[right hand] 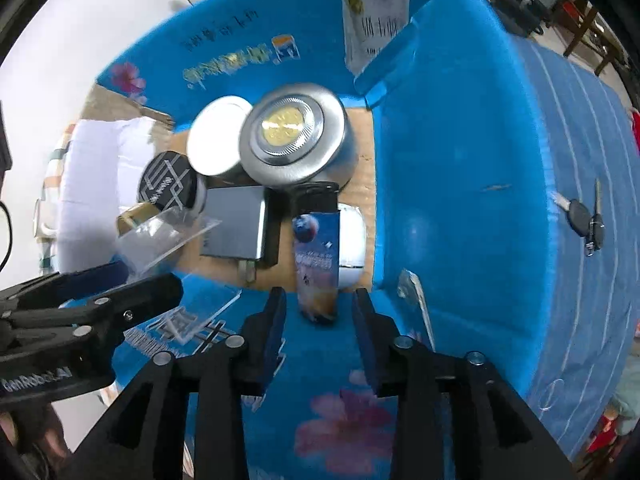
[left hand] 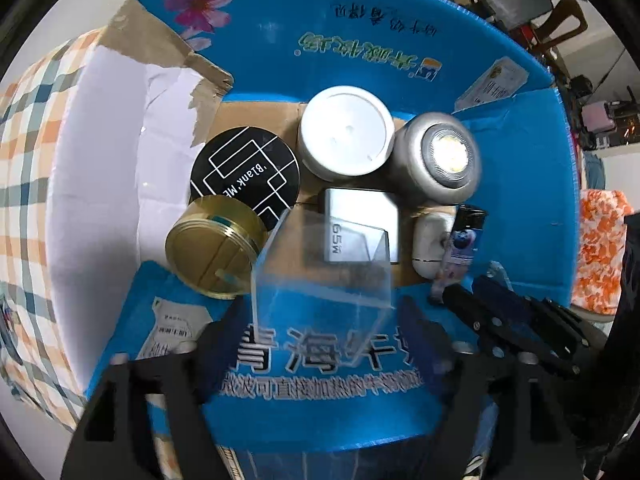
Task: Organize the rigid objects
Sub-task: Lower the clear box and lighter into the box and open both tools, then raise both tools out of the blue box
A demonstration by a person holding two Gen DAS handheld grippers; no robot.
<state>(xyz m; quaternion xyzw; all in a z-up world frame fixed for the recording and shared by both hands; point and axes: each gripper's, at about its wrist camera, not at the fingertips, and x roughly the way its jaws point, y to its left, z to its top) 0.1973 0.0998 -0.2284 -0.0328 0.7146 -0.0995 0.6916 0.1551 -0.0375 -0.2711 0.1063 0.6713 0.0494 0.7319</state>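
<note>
A blue cardboard box (left hand: pixel 532 184) holds several rigid items: a black round tin (left hand: pixel 244 172), a gold tin (left hand: pixel 216 244), a white jar (left hand: pixel 346 136), a silver round light (left hand: pixel 436 160), a grey 65W charger (left hand: pixel 360 224) and a white case (left hand: pixel 430 240). My left gripper (left hand: pixel 320 320) is shut on a clear plastic box (left hand: pixel 320 280), held over the box's near wall; that clear box (right hand: pixel 160 232) also shows in the right wrist view. My right gripper (right hand: pixel 318 300) stands open. The lower end of a printed lighter (right hand: pixel 316 256) lies between its fingertips, leaning on the near wall.
A set of keys (right hand: pixel 586 220) lies on the blue flap (right hand: pixel 520 240) to the right, outside the box. A checked cloth (left hand: pixel 36 160) covers the surface at left. The box's torn white flap (left hand: pixel 108 160) stands up on the left side. Furniture crowds the far right background.
</note>
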